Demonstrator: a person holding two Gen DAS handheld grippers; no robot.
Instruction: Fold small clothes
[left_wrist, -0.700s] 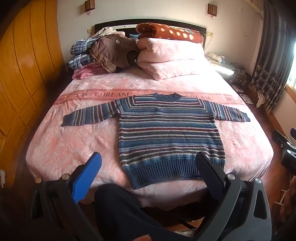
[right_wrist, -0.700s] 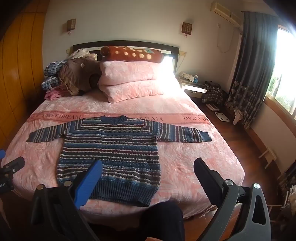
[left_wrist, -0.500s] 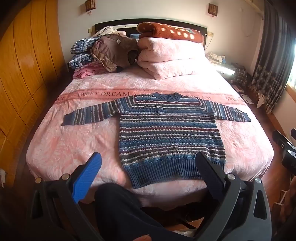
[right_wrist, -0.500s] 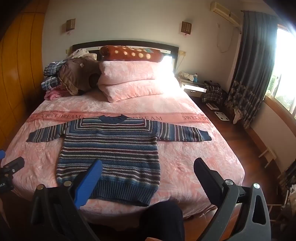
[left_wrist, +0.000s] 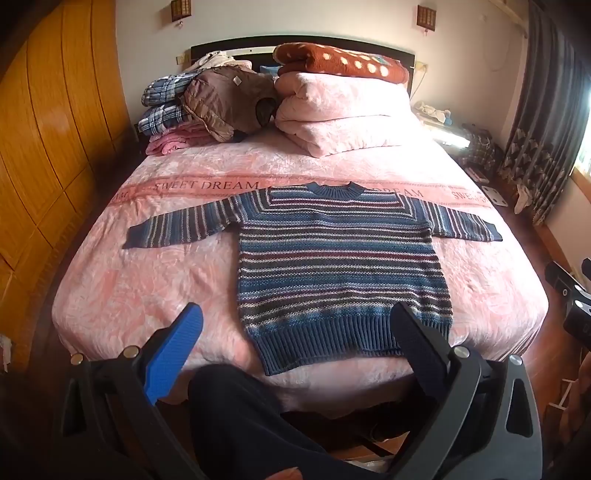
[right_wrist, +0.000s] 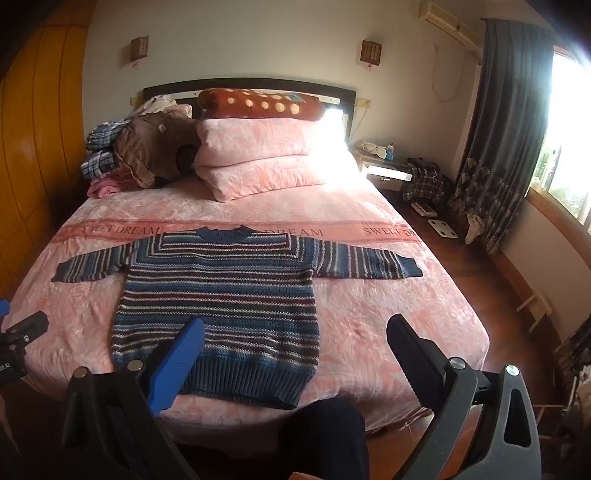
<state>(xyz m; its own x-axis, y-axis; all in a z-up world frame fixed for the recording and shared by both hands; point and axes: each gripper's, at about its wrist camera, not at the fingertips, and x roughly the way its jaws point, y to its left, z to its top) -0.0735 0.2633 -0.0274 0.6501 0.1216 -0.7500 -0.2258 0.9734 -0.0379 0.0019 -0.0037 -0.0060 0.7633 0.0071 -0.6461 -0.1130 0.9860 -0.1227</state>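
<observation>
Left wrist: sweater (left_wrist: 340, 266) flat, collar toward headboard, sleeves crosswise; both grippers spread, empty

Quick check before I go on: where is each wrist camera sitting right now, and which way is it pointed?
Left wrist: at the bed's foot, left of centre, facing the headboard; open left tongs frame the striped sweater; a dark-clothed leg shows.
Right wrist: foot of the bed, further right, facing likewise; open right tongs, sweater left of centre.
Shared: sweater, pink bed, stacked pillows; each glimpses the other tongs at its edge.
</observation>
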